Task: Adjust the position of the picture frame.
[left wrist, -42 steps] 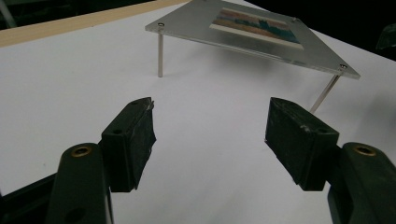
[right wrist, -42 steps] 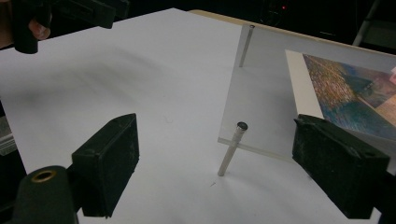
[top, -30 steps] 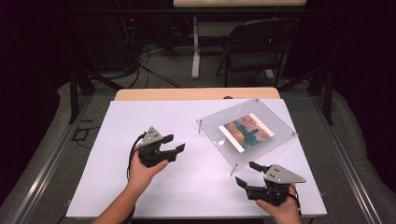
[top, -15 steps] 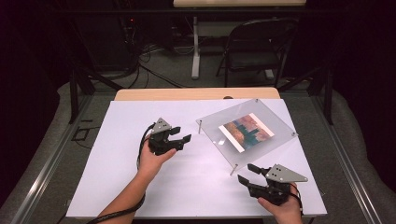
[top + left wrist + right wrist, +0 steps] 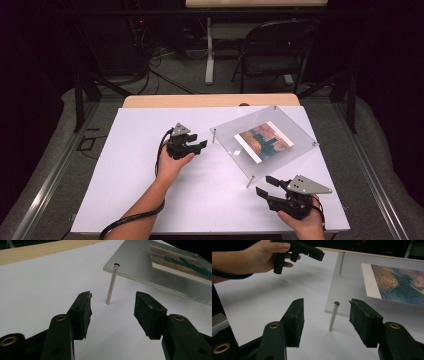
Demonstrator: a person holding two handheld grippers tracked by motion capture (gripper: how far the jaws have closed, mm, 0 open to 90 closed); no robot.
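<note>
A clear acrylic plate (image 5: 235, 134) with a colourful picture (image 5: 263, 141) on it stands on thin metal posts over the white tabletop (image 5: 130, 170). My left gripper (image 5: 199, 146) is open at the plate's left corner. Its jaws have just been closing, and the corner post (image 5: 111, 283) stands just beyond their tips, untouched. My right gripper (image 5: 263, 184) is open at the plate's near corner. Its jaws have narrowed too, and the near post (image 5: 333, 316) stands in line with the gap, free of both pads. The left gripper (image 5: 312, 251) also shows in the right gripper view, close to the far post (image 5: 341, 263).
The table's wooden far edge (image 5: 210, 100) lies behind the white sheet. A folding chair (image 5: 272, 50) and cables (image 5: 165, 75) are on the floor beyond. The left gripper's cable (image 5: 132, 220) trails along the forearm.
The left hand carried its gripper right and forward to the plate's left corner. The right hand stayed in place. The plate has not moved.
</note>
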